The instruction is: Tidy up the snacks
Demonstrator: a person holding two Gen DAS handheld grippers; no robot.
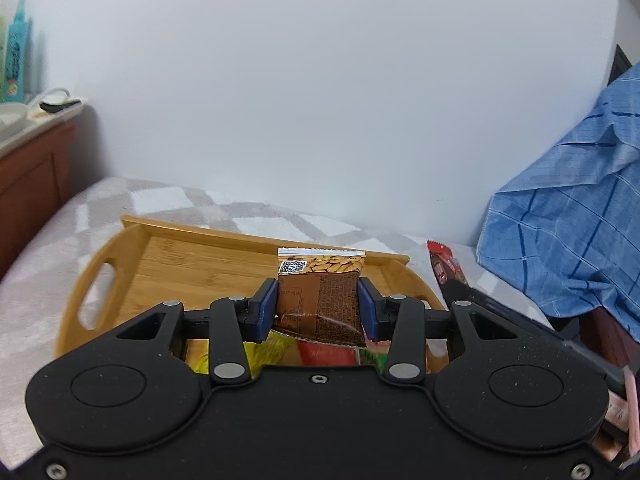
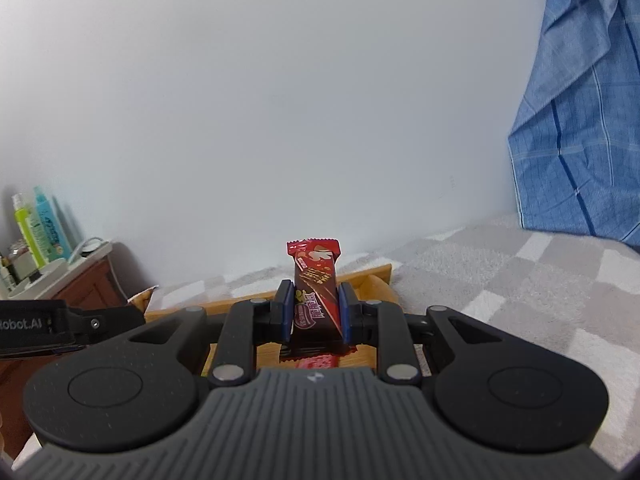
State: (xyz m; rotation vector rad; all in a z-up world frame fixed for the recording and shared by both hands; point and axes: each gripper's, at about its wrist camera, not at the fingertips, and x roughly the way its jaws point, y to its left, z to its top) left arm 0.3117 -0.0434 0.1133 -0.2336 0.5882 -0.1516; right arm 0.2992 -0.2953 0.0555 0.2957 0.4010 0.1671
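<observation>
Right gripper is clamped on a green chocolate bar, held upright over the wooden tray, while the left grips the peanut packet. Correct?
Not quite. The right gripper is shut on a red chocolate bar, not a green one; the right wrist view shows it. The rest holds: it stands upright over the wooden tray, and the left gripper grips the peanut packet.

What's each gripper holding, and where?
Left gripper pinches a brown nut packet by its side edges. Right gripper pinches a red chocolate bar around its middle.
</observation>
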